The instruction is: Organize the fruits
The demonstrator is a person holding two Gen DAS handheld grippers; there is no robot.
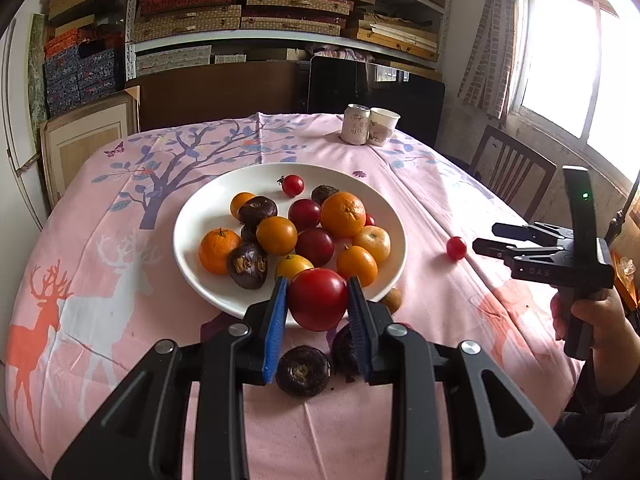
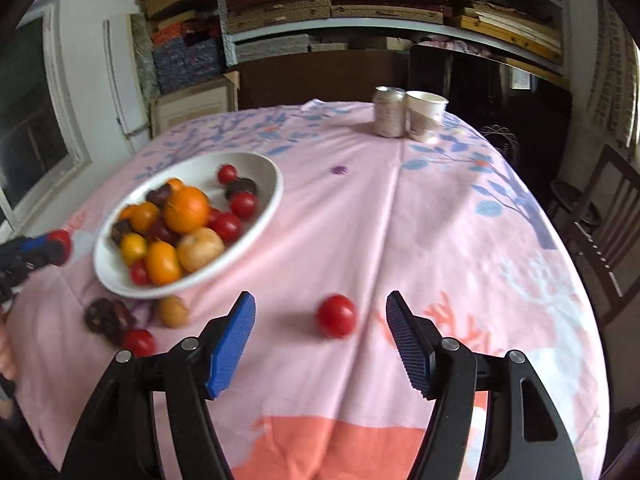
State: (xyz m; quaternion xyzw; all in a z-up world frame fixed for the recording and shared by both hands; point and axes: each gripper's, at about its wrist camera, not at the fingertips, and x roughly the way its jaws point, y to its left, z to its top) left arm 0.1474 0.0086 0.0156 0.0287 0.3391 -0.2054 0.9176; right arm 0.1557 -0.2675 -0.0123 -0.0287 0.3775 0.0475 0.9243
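My left gripper (image 1: 318, 285) is shut on a large red tomato (image 1: 318, 300), held just above the near rim of the white plate (image 1: 212, 204). The plate holds several oranges, red tomatoes and dark water chestnuts. On the pink cloth below lie two dark chestnuts (image 1: 303, 370) and a brown round fruit (image 1: 394, 300). My right gripper (image 2: 320, 301) stands open over the cloth, and a red tomato (image 2: 336, 316) lies on the cloth between its blue fingers (image 2: 234, 340), untouched. In the right wrist view the plate (image 2: 266, 168) is at the left, and the left gripper (image 2: 52, 248) shows at the left edge.
A drinks can (image 1: 355, 124) and a paper cup (image 1: 382, 126) stand at the table's far edge. A wooden chair (image 1: 512, 172) is at the right side. Near the plate's front lie a brown fruit (image 2: 174, 312), chestnuts (image 2: 106, 318) and a small tomato (image 2: 138, 342).
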